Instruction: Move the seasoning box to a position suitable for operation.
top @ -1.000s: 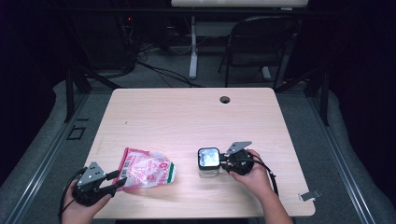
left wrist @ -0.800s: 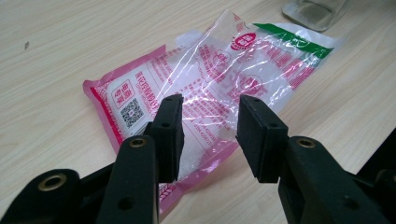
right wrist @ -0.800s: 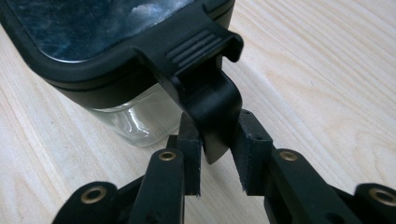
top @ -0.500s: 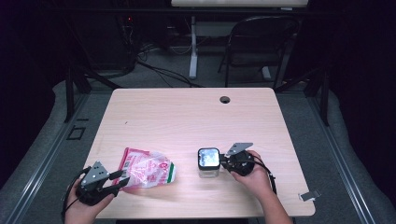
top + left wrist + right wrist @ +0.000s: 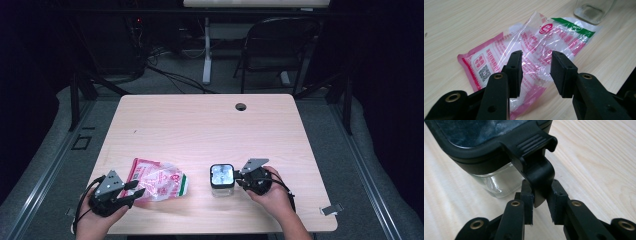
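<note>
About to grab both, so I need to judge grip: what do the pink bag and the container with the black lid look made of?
The pink bag looks like thin glossy plastic film: crinkled, see-through, with glare. The container has a clear glossy wall, glass or hard plastic; I cannot tell which. Its black lid and latch look like matte moulded plastic with ribbing.

So the bag (image 5: 159, 180) lies flat on the surface (image 5: 200, 130) near the front-left, container (image 5: 221, 180) sits to its right. Left gripper (image 5: 131, 191) is at the bag's front-left edge, right gripper (image 5: 239, 179) just right of the container, at its latch (image 5: 539, 176).
</note>
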Demonstrator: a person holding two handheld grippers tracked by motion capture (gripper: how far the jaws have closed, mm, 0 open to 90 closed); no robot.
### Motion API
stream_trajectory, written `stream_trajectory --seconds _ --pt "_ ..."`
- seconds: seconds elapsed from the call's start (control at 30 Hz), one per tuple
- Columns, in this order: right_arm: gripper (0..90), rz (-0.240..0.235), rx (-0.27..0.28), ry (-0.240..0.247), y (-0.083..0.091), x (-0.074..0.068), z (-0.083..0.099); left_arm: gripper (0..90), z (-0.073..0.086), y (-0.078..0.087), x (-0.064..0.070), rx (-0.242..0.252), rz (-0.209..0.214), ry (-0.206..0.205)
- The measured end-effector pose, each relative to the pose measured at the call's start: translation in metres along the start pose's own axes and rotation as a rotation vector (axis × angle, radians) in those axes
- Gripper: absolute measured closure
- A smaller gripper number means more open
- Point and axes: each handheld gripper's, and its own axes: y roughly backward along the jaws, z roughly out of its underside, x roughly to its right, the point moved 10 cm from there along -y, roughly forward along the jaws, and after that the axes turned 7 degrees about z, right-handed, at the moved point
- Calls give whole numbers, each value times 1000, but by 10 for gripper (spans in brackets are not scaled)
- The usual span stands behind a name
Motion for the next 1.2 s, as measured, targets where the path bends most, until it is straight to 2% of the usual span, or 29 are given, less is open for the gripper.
stream_trajectory --seconds 0.07,0.1,0.13,0.37,0.4,0.47,0.53,0.6,0.63,0.67,0.7,0.73,0.77,0.8,0.83,0.87,0.93,1.0,1.07,1.2 --pt "762 -3 0 7 5 -10 1 619 -5 -4 4 -4 14 -16" --pt "762 -3 0 7 5 -10 1 618 -5 -4 4 -4 14 -16" --pt "761 -11 5 8 7 -18 3 618 -8 -8 7 -8 23 -30" --pt "757 -29 -13 26 14 -31 9 624 -22 -23 22 -20 66 -83" --pt "750 -38 -7 28 13 -36 10 625 -24 -26 25 -26 78 -95" --pt "746 -39 -25 44 14 -37 12 626 -25 -29 27 -32 85 -101" --pt "675 -85 -11 -16 20 -40 12 627 -27 -32 30 -37 96 -104" --pt "666 -87 -13 -19 24 -39 12 627 -28 -33 31 -35 100 -105" --pt "655 -95 -2 -25 34 -38 11 628 -29 -32 32 -39 105 -102" --pt "658 -91 -2 -21 47 -36 9 632 -29 -33 34 -40 111 -103" --pt "658 -91 -2 -21 47 -36 9 635 -29 -33 34 -40 111 -103" --pt "691 -92 11 -26 61 -34 3 642 -30 -32 37 -48 122 -104" --pt "691 -92 11 -26 61 -34 3 651 -30 -32 37 -48 122 -104" --pt "726 -96 46 -45 71 -34 -6 657 -32 -33 41 -53 132 -105" --pt "726 -96 46 -45 71 -34 -6 662 -32 -33 41 -53 132 -105" --pt "745 -99 69 -46 76 -36 -15 663 -34 -36 45 -57 142 -106" --pt "754 -89 75 -44 77 -36 -18 669 -36 -38 49 -57 154 -103" --pt "778 -59 96 -45 72 -36 -27 687 -39 -42 55 -64 164 -118" --pt "798 -49 106 -49 69 -35 -32 704 -44 -49 63 -75 167 -145" --pt "820 -54 126 -63 67 -35 -38 739 -53 -55 71 -70 178 -163"
